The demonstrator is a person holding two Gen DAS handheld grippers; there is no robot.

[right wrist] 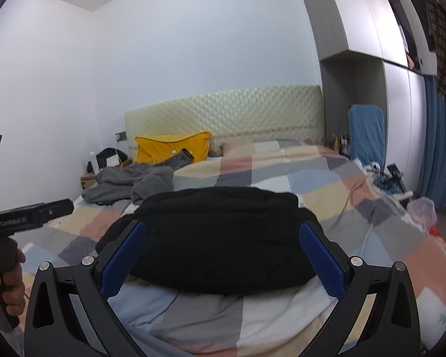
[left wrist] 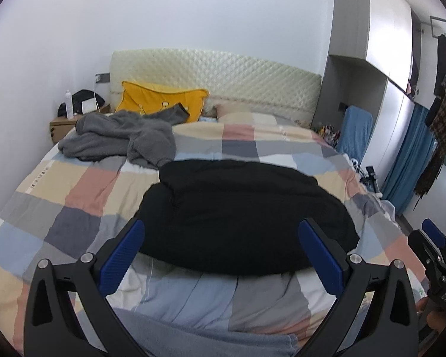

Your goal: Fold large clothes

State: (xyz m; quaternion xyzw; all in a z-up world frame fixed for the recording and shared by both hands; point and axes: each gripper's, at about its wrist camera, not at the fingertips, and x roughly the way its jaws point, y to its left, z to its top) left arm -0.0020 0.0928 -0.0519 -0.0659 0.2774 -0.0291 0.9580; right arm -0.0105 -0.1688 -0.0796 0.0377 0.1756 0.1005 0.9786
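Observation:
A black garment (left wrist: pixel 238 214) lies folded in a flat bundle on the checked bedspread (left wrist: pixel 74 196); it also shows in the right wrist view (right wrist: pixel 220 238). My left gripper (left wrist: pixel 221 229) is open and empty, hovering just short of the garment's near edge. My right gripper (right wrist: pixel 223 232) is open and empty too, at the same near edge. The right gripper shows at the far right of the left wrist view (left wrist: pixel 431 241). The body of the left gripper tool (right wrist: pixel 29 217), held by a hand, shows at the left of the right wrist view.
A crumpled grey fleece garment (left wrist: pixel 122 139) lies at the bed's far left by a yellow pillow (left wrist: pixel 160 101). A quilted headboard (left wrist: pixel 217 77) stands behind. A nightstand (left wrist: pixel 62 125) is at the left, a wardrobe (left wrist: pixel 386 59) and hanging clothes at the right.

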